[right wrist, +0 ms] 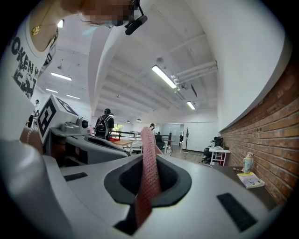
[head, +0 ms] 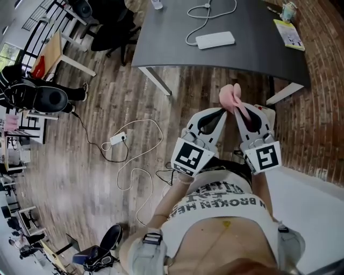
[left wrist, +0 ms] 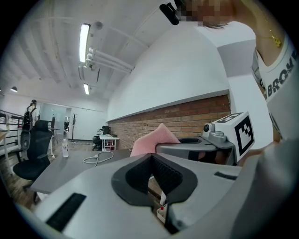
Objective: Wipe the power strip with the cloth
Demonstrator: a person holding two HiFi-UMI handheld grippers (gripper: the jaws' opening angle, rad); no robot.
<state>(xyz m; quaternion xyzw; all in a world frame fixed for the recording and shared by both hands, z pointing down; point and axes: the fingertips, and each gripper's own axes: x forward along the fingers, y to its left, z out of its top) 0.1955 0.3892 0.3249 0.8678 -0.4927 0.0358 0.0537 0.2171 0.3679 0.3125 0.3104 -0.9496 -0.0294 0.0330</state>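
The floor is brown wood, and a dark grey table (head: 279, 59) fills the upper part of the head view, with a brick wall (head: 322, 123) on the right side. The white power strip (head: 215, 40) lies on the table near the upper middle of the frame, with its white cable (head: 207, 13) curled behind it. A yellow booklet (head: 288, 33) lies at the upper right corner of the table. In the middle of the frame the left gripper (head: 220, 113) and the right gripper (head: 240, 111) are close side by side and point toward the table. The pink cloth (head: 231, 95) stands up from the tip of the right gripper, well apart from the power strip. On the floor at the left lies a small white socket box (head: 118, 138) with a long cable.

In the left gripper view, the jaws of the left gripper (left wrist: 154, 172) are pressed together and nothing is between them. Behind them, the pink cloth (left wrist: 154, 137) shows just beside the right gripper (left wrist: 201, 145). The table (left wrist: 70, 168) is at the lower left, and an office chair (left wrist: 32, 149) stands at the left edge.

In the right gripper view, the right gripper (right wrist: 147, 163) is clamped on the pink cloth (right wrist: 148, 140), which rises upright between the jaws. The left gripper (right wrist: 79, 135) is at the left. The booklet (right wrist: 252, 179) lies at the lower right, beside the brick wall (right wrist: 271, 135).
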